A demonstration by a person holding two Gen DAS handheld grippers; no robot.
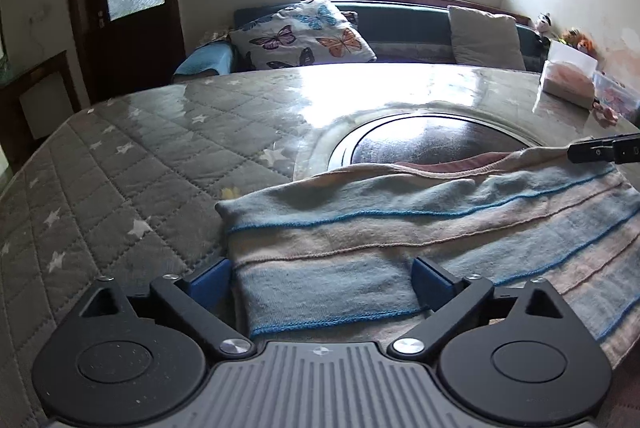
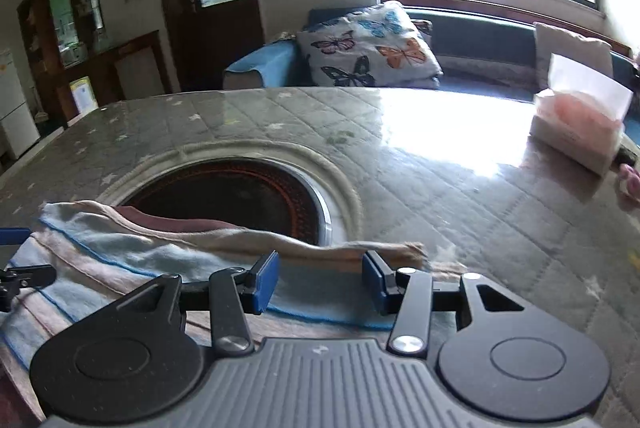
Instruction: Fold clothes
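Observation:
A striped knit garment [image 1: 400, 228] in pale blue and beige bands lies flat on the quilted table, its far edge reaching the round dark inset. My left gripper [image 1: 322, 282] is open, its blue pads [image 1: 210, 282] straddling the garment's near left corner. In the right wrist view the same garment [image 2: 120, 260] spreads to the left. My right gripper [image 2: 320, 282] is open over its right end, with cloth lying between the pads and not pinched. The right gripper's tip [image 1: 600, 152] shows at the left view's right edge.
The table [image 1: 140, 168] has a grey star-quilted cover under glossy plastic, with a round dark inset [image 2: 232, 196] in the middle. A tissue box [image 2: 580, 132] stands at the far right. A sofa with a butterfly pillow [image 1: 304, 34] sits beyond, under a window.

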